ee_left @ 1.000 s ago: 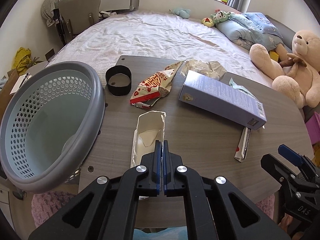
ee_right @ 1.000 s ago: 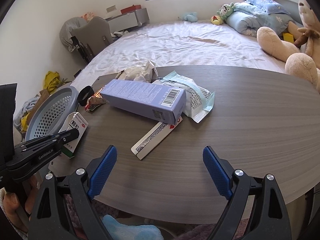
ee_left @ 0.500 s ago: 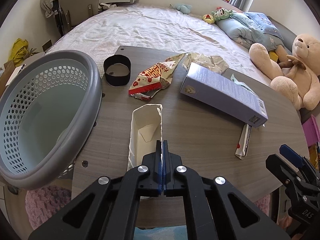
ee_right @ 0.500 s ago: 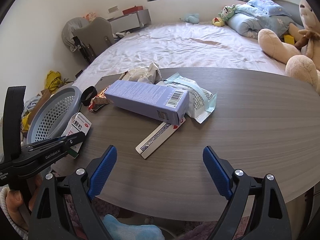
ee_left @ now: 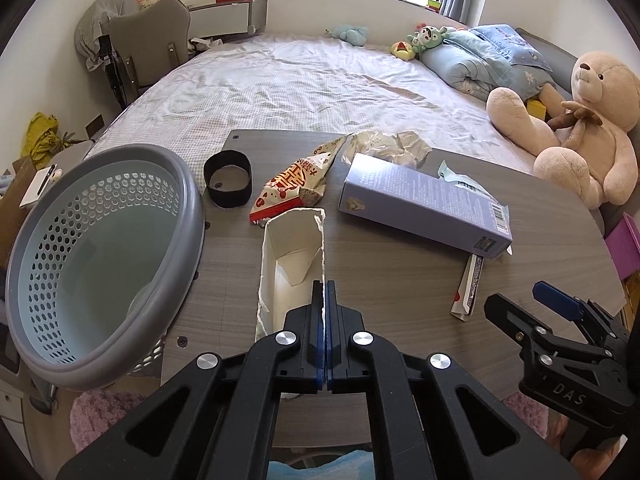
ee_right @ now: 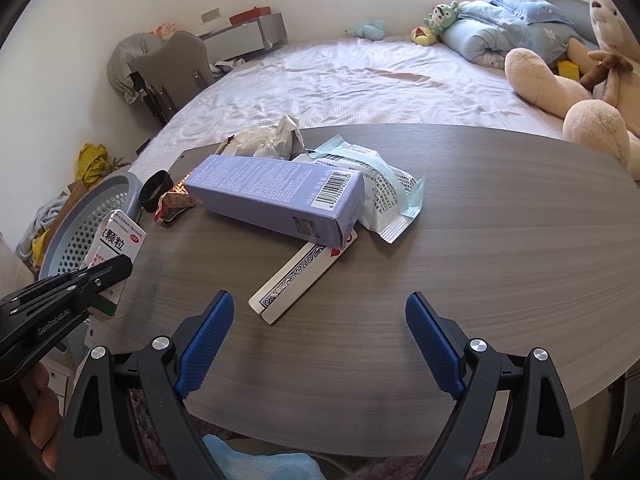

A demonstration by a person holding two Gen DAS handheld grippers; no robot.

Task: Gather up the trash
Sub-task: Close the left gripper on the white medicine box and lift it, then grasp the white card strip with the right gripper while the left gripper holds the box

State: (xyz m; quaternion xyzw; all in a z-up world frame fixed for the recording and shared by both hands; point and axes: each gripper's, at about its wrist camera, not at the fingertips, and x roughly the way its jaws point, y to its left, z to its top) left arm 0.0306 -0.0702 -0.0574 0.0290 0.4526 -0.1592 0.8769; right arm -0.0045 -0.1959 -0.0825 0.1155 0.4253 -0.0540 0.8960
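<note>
The left wrist view looks into the torn-open white carton [ee_left: 291, 268], showing only its blank inside and folded flap; the right wrist view shows that carton's [ee_right: 116, 256] printed face with green and red marks, which the left view hides. The left gripper [ee_left: 323, 292] has its blue pads pressed together on the carton's right wall, the box stretching forward from the tips above the table [ee_left: 400, 280]. The grey basket [ee_left: 188, 200] sits just left of that claw, its open mouth tilted toward it. Ahead and slightly left of the tips lie a red-and-white snack wrapper [ee_left: 294, 186] and a black ring [ee_left: 227, 179]; ahead to the right lies a lilac box [ee_left: 424, 204] over a flat card pack [ee_left: 468, 284].

The right gripper [ee_right: 320, 340] hovers with its fingers wide apart, holding nothing; the card pack [ee_right: 304, 276] lies just ahead of it, the lilac box [ee_right: 276, 198] and a pale-blue pouch [ee_right: 384, 192] beyond. Crumpled paper [ee_right: 272, 138] behind the box is partly hidden. The carton's near end is covered by the left claw.
</note>
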